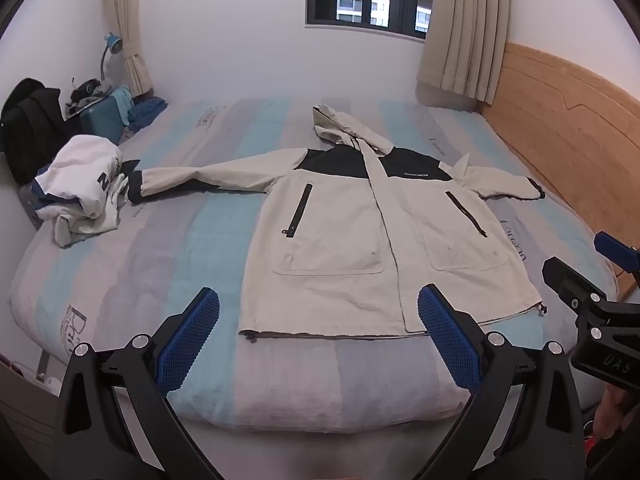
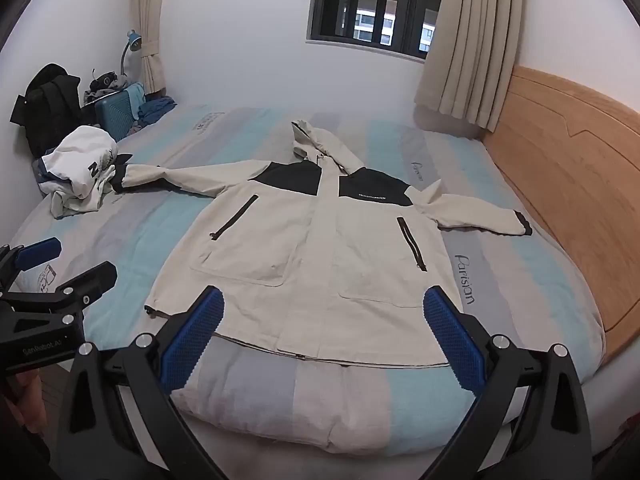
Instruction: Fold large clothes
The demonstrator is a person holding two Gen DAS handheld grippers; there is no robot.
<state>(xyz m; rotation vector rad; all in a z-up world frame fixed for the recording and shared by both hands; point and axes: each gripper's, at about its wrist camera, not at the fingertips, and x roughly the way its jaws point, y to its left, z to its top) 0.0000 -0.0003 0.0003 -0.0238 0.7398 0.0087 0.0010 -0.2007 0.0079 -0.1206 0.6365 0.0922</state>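
Observation:
A cream hooded jacket (image 1: 360,224) with black shoulder panels lies flat, front up, on the striped bed (image 1: 168,240), sleeves spread left and right, hood toward the wall. It also shows in the right wrist view (image 2: 304,248). My left gripper (image 1: 318,300) is open and empty, hovering above the bed's near edge by the jacket's hem. My right gripper (image 2: 322,300) is open and empty, also above the hem. The right gripper shows at the right edge of the left wrist view (image 1: 592,280); the left gripper shows at the left edge of the right wrist view (image 2: 60,272).
A crumpled white garment (image 1: 84,188) lies on the bed's left side, touching the jacket's left cuff. A wooden headboard (image 1: 560,128) borders the right side. A teal suitcase (image 1: 102,120), black bag (image 1: 32,128) and lamp (image 1: 112,44) stand at far left. Curtains and a window are behind.

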